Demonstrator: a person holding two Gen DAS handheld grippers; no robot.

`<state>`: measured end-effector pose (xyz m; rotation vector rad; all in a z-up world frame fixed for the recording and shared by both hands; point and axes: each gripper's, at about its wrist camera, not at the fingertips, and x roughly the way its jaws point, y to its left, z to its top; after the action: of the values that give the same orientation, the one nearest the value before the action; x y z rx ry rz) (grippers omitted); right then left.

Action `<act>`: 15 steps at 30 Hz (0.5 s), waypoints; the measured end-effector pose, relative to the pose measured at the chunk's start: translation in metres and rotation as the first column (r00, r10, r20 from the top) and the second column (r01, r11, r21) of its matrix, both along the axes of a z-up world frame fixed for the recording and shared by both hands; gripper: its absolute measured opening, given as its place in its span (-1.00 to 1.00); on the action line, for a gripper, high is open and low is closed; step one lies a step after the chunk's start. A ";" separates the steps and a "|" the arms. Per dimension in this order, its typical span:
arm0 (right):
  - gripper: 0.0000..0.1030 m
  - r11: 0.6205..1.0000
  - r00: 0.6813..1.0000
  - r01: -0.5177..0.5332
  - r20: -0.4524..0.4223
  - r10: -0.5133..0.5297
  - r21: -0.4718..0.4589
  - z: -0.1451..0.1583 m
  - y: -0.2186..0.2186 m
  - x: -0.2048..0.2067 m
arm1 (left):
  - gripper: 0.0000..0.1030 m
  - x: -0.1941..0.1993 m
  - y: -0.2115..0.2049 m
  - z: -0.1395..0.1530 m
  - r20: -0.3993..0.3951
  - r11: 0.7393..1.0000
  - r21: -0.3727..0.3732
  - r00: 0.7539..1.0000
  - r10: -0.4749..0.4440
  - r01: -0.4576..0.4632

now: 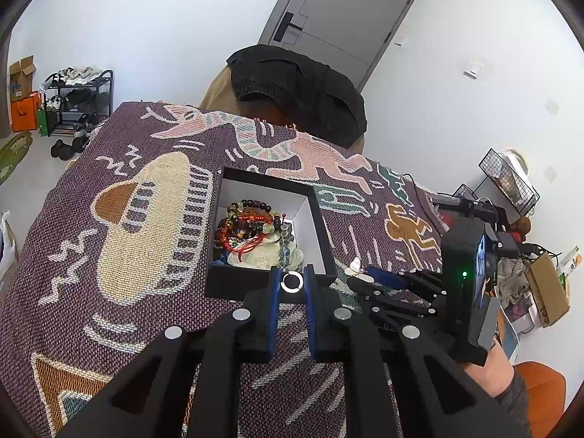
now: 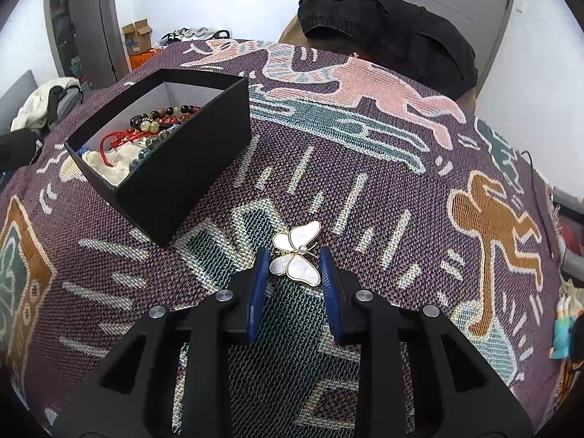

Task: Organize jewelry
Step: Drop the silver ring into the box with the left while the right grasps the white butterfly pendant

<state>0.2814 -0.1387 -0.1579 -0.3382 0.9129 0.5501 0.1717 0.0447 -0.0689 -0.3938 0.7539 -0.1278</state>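
A black jewelry box (image 1: 271, 182) with a white lining stands open on the patterned cloth and holds several bead bracelets (image 1: 252, 226) and a pale shell piece. My left gripper (image 1: 291, 281) is shut on a small silver ring (image 1: 291, 281) just above the box's near wall. The box also shows in the right wrist view (image 2: 189, 168) at the left. My right gripper (image 2: 293, 261) is open, its blue pads either side of a white butterfly brooch (image 2: 296, 253) lying on the cloth. The right gripper also shows in the left wrist view (image 1: 379, 277), beside the brooch (image 1: 356, 268).
A woven purple cloth (image 1: 109, 292) with animal figures covers the table. A chair with a black garment (image 1: 299, 87) stands at the far edge. A shoe rack (image 1: 78, 102) and a wire basket (image 1: 507, 179) stand beyond the table.
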 end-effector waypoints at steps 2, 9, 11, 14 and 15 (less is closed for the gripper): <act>-0.44 1.000 1.000 0.009 0.003 -0.009 0.003 0.002 -0.003 -0.001 | -0.79 0.000 0.002 0.003 0.005 1.000 0.005 1.000 0.005 -0.005; -0.44 0.999 0.999 0.016 0.044 -0.017 0.028 0.023 -0.012 -0.008 | -0.79 0.013 0.010 0.011 0.005 1.000 0.031 1.000 0.006 -0.007; -0.44 0.999 0.998 0.011 0.060 -0.013 0.036 0.032 -0.011 -0.011 | -0.79 0.021 0.011 0.010 -0.004 1.000 0.022 1.000 -0.006 0.007; -0.44 0.999 0.996 0.000 0.085 -0.004 0.050 0.045 -0.007 -0.015 | -0.79 0.034 0.009 0.008 -0.016 0.999 0.020 0.999 -0.030 0.031; -0.44 0.999 0.996 -0.001 0.090 -0.004 0.053 0.048 -0.006 -0.016 | -0.79 0.039 0.007 0.008 -0.018 0.999 0.022 0.999 -0.037 0.037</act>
<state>0.2653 -0.1450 -0.1098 -0.3117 0.8099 0.5525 0.2107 0.0515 -0.0609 -0.3605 0.7799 -0.1510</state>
